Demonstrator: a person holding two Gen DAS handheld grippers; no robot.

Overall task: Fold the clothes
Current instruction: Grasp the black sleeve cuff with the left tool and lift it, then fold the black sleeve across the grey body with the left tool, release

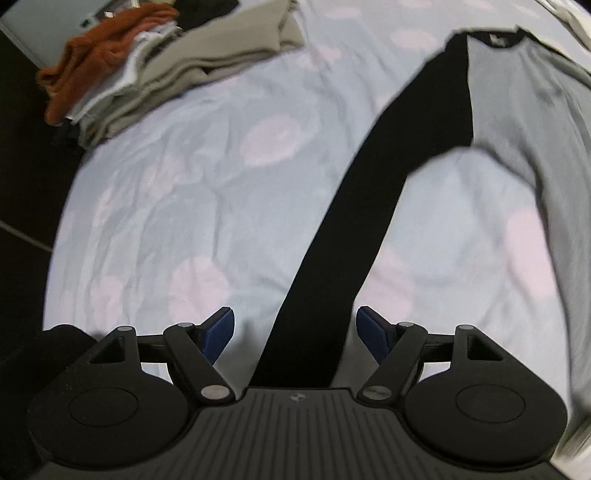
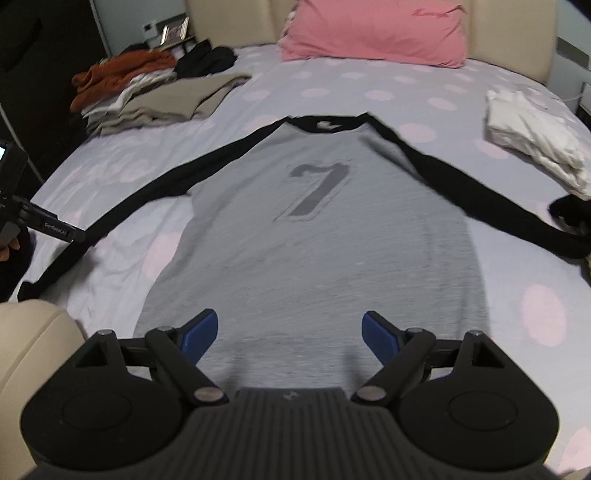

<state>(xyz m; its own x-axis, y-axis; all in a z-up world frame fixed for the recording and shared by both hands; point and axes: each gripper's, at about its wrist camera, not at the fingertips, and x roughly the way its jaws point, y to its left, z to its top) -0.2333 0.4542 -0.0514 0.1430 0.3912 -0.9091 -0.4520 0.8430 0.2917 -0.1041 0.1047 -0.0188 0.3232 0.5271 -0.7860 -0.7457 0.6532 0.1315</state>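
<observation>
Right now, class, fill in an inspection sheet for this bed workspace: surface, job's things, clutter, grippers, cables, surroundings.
Surface: bed sheet, pale with pink dots, wrinkled.
Job's things: grey shirt with black sleeves spread flat, number 7 facing up; one black sleeve runs between the left gripper's fingers.
Clutter: pile of clothes at far left; white folded cloth at right.
Grippers: left gripper open; right gripper open over the shirt hem.
Cables: nothing seen.
Surroundings: pink pillow, cream headboard.
</observation>
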